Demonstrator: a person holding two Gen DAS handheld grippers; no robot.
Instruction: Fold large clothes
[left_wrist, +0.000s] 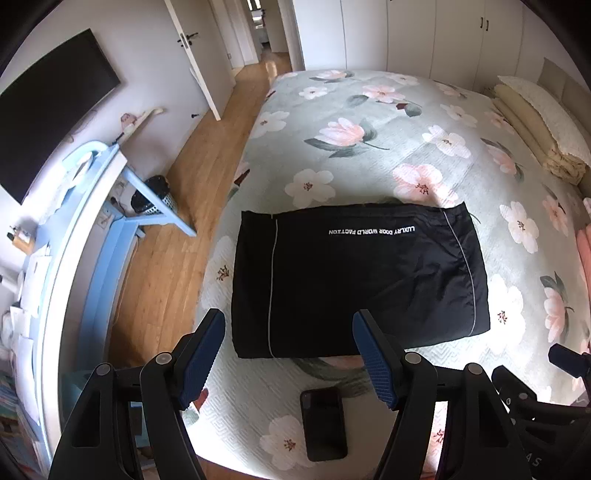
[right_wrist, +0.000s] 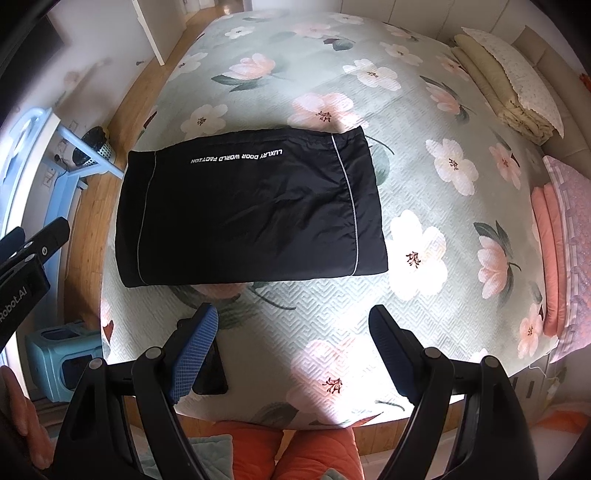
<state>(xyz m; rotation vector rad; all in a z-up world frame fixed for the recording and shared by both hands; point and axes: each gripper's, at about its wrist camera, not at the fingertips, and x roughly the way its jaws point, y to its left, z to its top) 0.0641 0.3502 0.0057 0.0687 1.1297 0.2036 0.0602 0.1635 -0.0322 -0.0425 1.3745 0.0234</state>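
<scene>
Already folded into a flat rectangle, the black garment (left_wrist: 354, 277) lies on the bed (left_wrist: 369, 147) toward its near-left corner, close to the left edge that borders the wooden floor (left_wrist: 177, 236). White lettering runs upside down along its far side, and a thin pale piping line crosses it near each short end. Its near edge is straight and lies parallel to the near edge of the bed.

Both tools hang above the near edge of the bed, pointing steeply down, and neither touches the cloth. The left gripper (left_wrist: 290, 356) has its blue-padded fingers (left_wrist: 201, 360) standing wide apart with nothing between them; in the left wrist view the garment's near edge sits just past the fingertips, its near-left corner between them. The right gripper (right_wrist: 293, 349) is likewise spread wide and empty; from its camera the garment (right_wrist: 251, 210) lies beyond the fingertips and offset toward the left one, with a band of bare floral bedspread between cloth and fingers.

A dark phone (left_wrist: 324, 422) rests flat on the bed near its near edge, between the garment and the grippers. Folded bedding (left_wrist: 535, 129) is stacked along the far-right edge, and pink folded cloth (right_wrist: 554, 240) lies at the right edge.
</scene>
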